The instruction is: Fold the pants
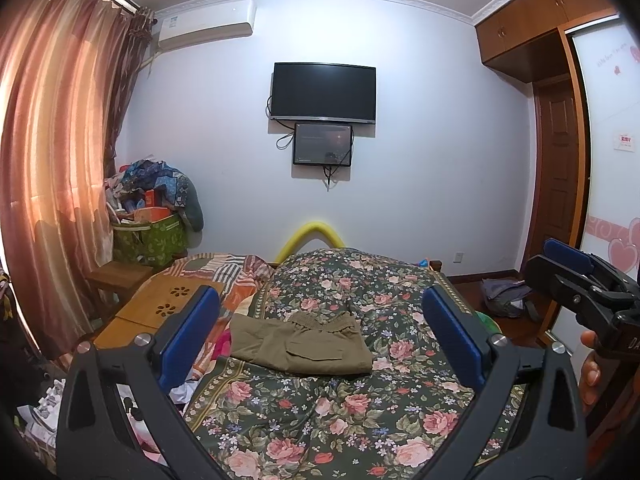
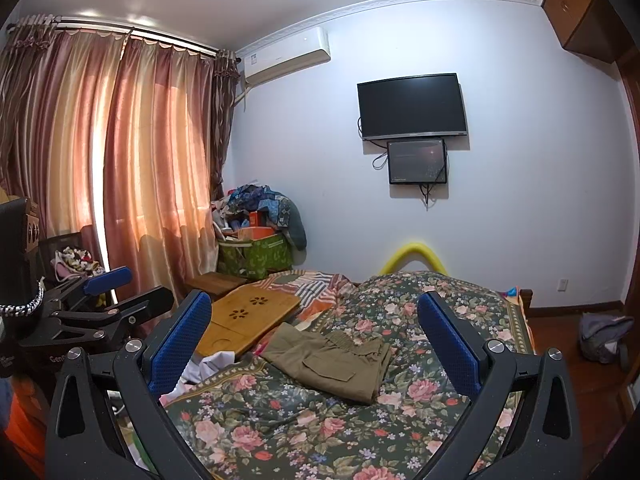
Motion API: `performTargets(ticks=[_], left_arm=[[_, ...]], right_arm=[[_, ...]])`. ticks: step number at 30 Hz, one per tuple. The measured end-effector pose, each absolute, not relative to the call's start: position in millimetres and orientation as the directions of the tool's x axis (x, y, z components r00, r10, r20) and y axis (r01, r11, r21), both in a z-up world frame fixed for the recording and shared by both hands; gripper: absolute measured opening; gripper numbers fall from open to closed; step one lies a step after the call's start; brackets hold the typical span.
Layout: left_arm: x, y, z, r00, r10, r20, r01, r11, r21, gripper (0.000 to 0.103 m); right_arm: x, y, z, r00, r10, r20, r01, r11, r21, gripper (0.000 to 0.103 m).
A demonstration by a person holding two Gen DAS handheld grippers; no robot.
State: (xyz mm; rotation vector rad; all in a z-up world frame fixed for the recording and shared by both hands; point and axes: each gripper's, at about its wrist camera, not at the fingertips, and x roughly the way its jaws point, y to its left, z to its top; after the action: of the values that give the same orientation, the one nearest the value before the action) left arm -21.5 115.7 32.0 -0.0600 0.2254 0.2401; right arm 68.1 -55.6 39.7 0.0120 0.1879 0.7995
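Olive-green pants (image 1: 305,345) lie folded into a compact rectangle on the floral bedspread (image 1: 320,412), elastic waistband toward the far side, a flap pocket on top. They also show in the right wrist view (image 2: 332,360). My left gripper (image 1: 320,332) is open and empty, held above the bed on the near side of the pants. My right gripper (image 2: 316,340) is open and empty too, also back from the pants. Each gripper appears in the other's view: the right one (image 1: 576,276) at the right edge, the left one (image 2: 108,292) at the left edge.
A bamboo lap tray (image 2: 248,320) lies on the bed left of the pants, over a patchwork quilt (image 1: 236,276). White cloth (image 2: 212,364) sits at the bed's left edge. A green basket piled with clothes (image 1: 152,236) stands by the curtain (image 1: 60,184). A backpack (image 1: 506,298) lies on the floor.
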Motion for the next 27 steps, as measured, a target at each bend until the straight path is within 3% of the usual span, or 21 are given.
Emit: performTargets(ticks=[27], left_arm=[[-18.6, 116.7, 30.0, 0.95, 0.214, -0.228, -0.226, 0.974, -0.026, 0.103]], right_arm=[[68.5, -56.6, 42.1, 0.682, 0.713, -0.163, -0.71, 0.699, 0.083, 0.103]])
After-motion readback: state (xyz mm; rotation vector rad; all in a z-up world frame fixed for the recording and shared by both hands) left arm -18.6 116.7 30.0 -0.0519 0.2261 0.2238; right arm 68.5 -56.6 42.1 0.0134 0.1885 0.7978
